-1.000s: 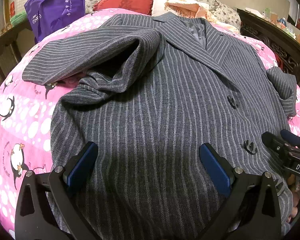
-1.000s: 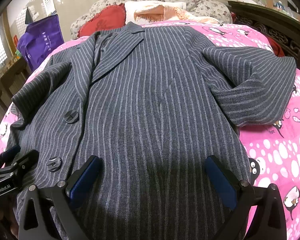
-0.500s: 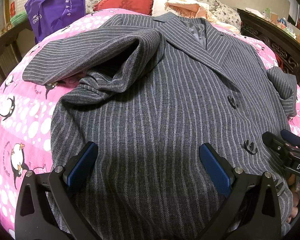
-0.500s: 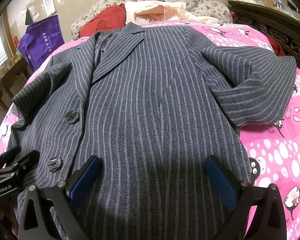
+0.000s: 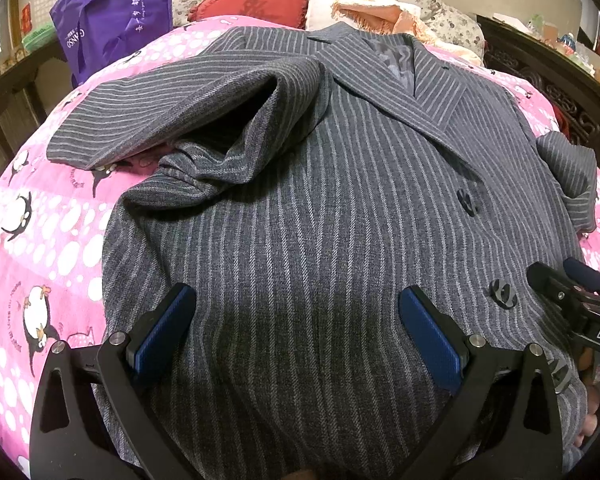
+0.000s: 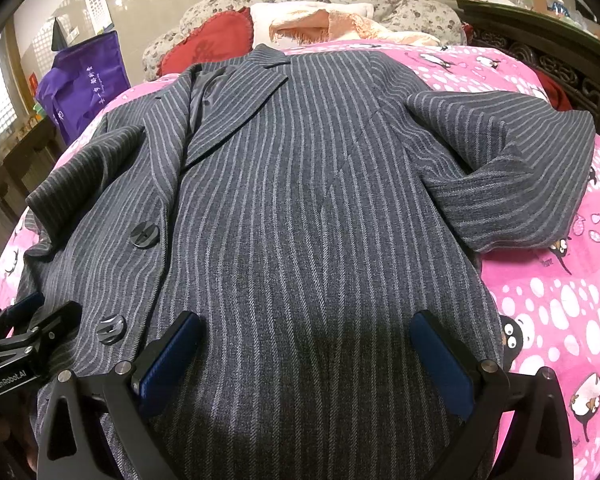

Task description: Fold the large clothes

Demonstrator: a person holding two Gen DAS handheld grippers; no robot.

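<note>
Striped coat (image 5: 320,240) lies face-up, spread on pink penguin bedspread (image 5: 40,260); folding looks barely begun; both sleeves bent loosely beside body, hem unfolded; left gripper (image 5: 296,332) and right gripper (image 6: 308,356) hover over lower hem, jaws spread wide, holding nothing.

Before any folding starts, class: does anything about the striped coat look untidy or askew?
Yes. On the grey pinstriped wool coat, one sleeve lies bunched and doubled over near its shoulder, and the other sleeve is bent back on itself.
</note>
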